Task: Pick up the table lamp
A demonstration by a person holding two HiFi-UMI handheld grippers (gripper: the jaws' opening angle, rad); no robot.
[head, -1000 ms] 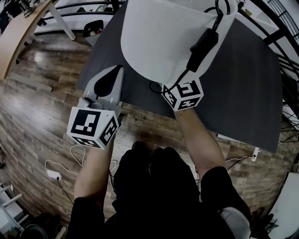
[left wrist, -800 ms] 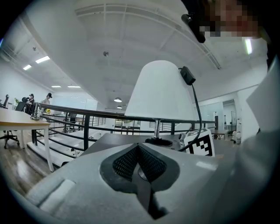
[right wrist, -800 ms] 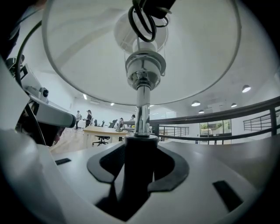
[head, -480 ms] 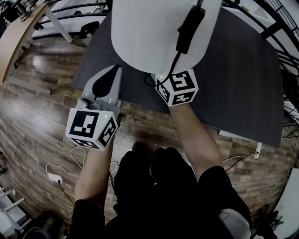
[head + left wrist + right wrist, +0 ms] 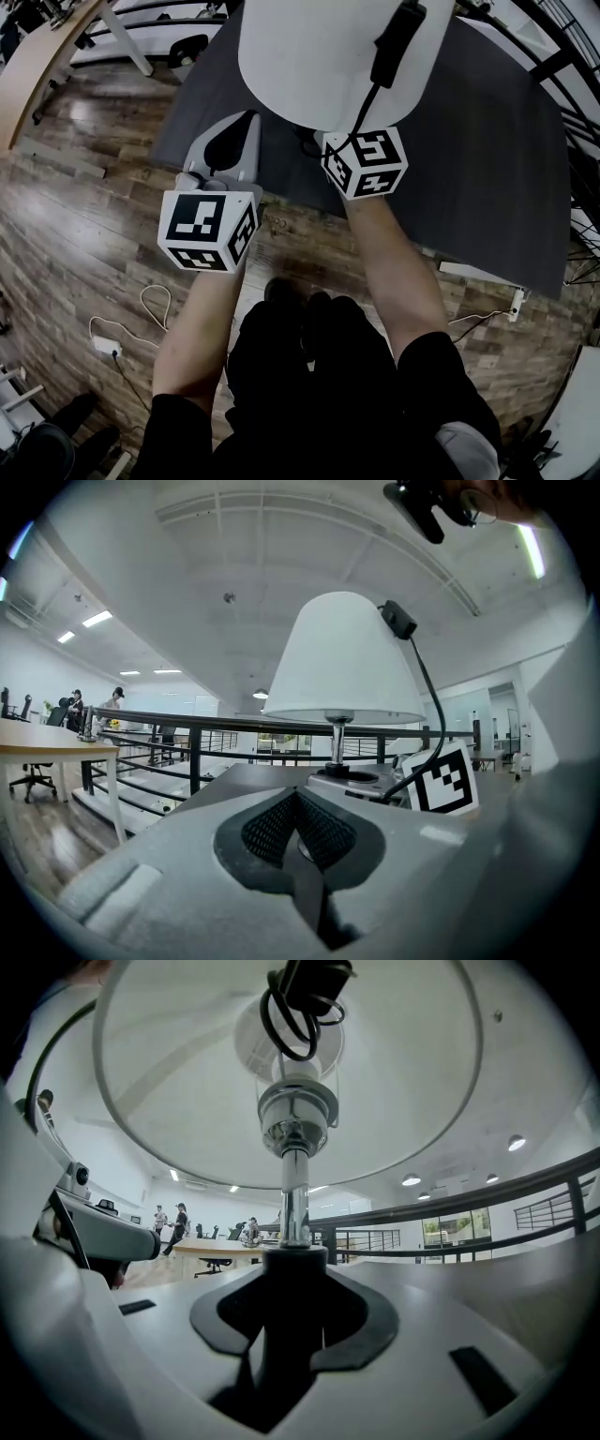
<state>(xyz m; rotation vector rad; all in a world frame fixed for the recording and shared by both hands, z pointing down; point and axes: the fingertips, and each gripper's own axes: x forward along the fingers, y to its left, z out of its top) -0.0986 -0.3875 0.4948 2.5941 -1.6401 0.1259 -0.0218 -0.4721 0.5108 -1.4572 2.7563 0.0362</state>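
The dark table (image 5: 497, 141) carries the table lamp (image 5: 319, 56), upright near its front edge, its white shade looming over both tools. The right gripper (image 5: 295, 1283) reaches in level under the shade. Its jaws have just been closing and clamp the post's black collar, low down, probably so the lamp lifts without tipping. The left gripper (image 5: 298, 832) waits beside the base, pinched together on nothing, 1 spare hand. The switch cord (image 5: 394, 42) drapes over the shade.

Head view: looks steeply down on white cone-shaded, chrome-stemmed table lamp (image 5: 300, 66); left gripper view: faces it level, nearby; right gripper view: stares up at it from underneath, very close.
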